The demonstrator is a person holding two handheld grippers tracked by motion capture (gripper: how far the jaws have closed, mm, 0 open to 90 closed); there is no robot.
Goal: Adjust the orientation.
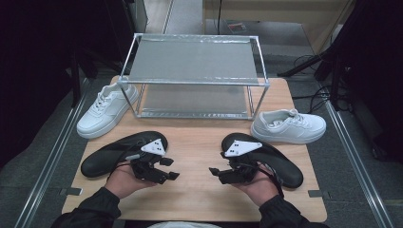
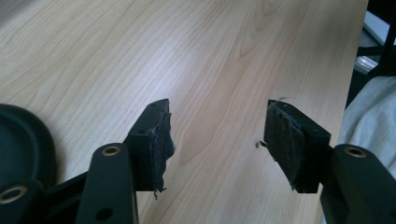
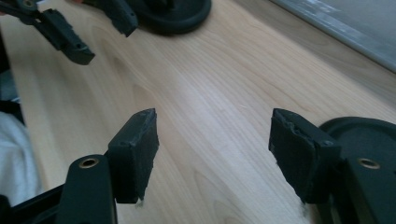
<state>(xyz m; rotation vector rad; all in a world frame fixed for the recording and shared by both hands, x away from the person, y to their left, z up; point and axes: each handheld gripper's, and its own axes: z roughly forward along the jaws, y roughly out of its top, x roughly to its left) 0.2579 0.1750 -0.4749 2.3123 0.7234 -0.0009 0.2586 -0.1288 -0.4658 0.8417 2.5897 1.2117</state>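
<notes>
High view: left gripper [image 1: 172, 168] and right gripper [image 1: 214, 172] both released, empty; white sneakers [image 1: 105, 110] look light, pinch stiff heel collar.

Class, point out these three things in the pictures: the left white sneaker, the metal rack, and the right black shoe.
left white sneaker [image 1: 105, 111], high view, on its laces.
metal rack [image 1: 194, 81], high view, on its front top bar.
right black shoe [image 1: 284, 167], high view, on its insole.
</notes>
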